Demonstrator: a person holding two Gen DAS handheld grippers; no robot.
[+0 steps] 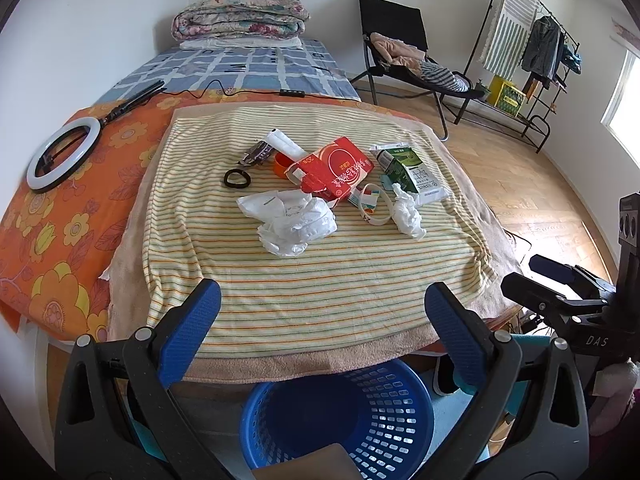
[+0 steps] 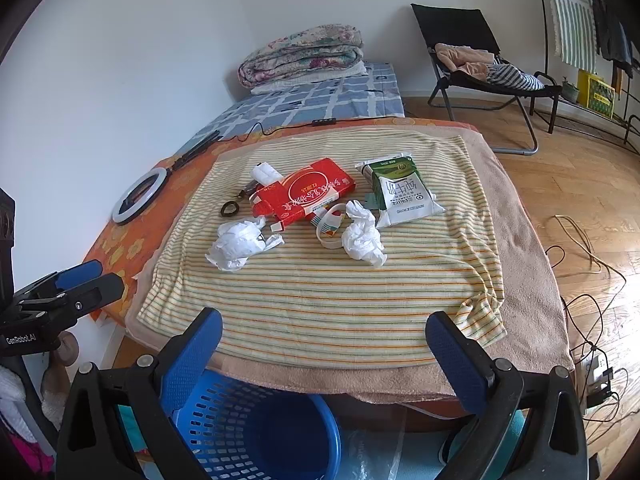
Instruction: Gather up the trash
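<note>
On the striped cloth (image 1: 304, 280) lie a crumpled white bag (image 1: 290, 216) (image 2: 238, 246), a crumpled tissue (image 1: 406, 210) (image 2: 362, 236), a torn red carton (image 1: 334, 168) (image 2: 306, 194), a green milk carton (image 1: 412, 172) (image 2: 398, 192), a white band (image 1: 374, 210) (image 2: 330, 226), a black hair tie (image 1: 237, 179) (image 2: 230, 209) and a white roll (image 1: 285, 144) (image 2: 266, 173). A blue basket (image 1: 340, 420) (image 2: 256, 428) stands below the table's near edge. My left gripper (image 1: 320, 312) and right gripper (image 2: 322, 344) are open and empty, above the cloth's near edge.
A ring light (image 1: 64, 152) (image 2: 138, 196) lies on the orange floral cover at the left. Behind are a bed with a folded quilt (image 1: 240, 16), a black folding chair (image 1: 404, 60) and a clothes rack (image 1: 532, 52). Cables (image 2: 584, 280) lie on the wood floor at the right.
</note>
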